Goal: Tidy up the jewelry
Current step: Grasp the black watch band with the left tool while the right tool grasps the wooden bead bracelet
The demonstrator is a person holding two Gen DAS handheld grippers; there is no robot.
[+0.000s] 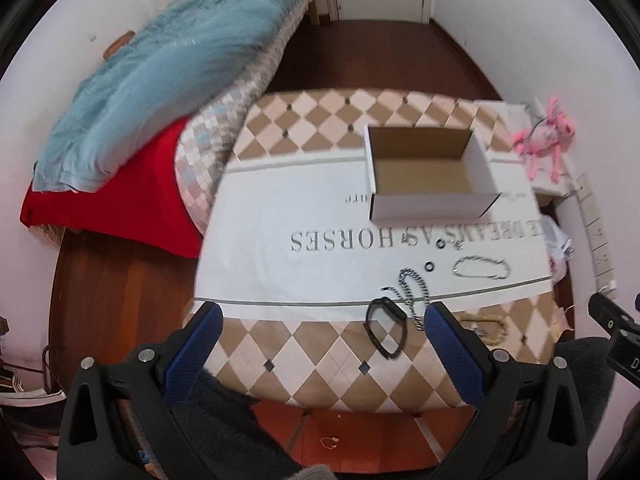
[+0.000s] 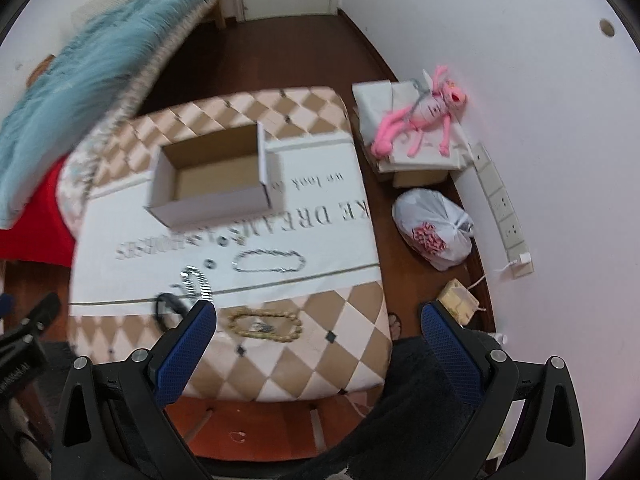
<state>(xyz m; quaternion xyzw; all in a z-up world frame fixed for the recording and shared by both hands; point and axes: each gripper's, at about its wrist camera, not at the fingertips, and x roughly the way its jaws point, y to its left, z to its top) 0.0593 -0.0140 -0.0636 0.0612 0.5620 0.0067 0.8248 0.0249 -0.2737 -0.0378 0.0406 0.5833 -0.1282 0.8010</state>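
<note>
An open, empty cardboard box [image 1: 430, 172] stands on the white cloth of a checkered table [image 1: 304, 352]; it also shows in the right wrist view [image 2: 216, 180]. Near the front lie a black bracelet [image 1: 386, 326], a silver chain [image 1: 416, 292], a silver rope bracelet [image 1: 482, 268], two small rings [image 1: 429, 267] and a gold chain [image 2: 264, 324]. My left gripper [image 1: 324, 316] is open and empty over the table's front edge. My right gripper [image 2: 320, 316] is open and empty, above the front right corner, with the gold chain between its fingers' line of sight.
A blue blanket [image 1: 168, 80] and red cloth [image 1: 132, 200] are piled on the left. A pink plush toy [image 2: 424, 120] lies on boxes at the right, with a white plastic bag [image 2: 436, 228] and a power strip [image 2: 504, 216] on the floor by the wall.
</note>
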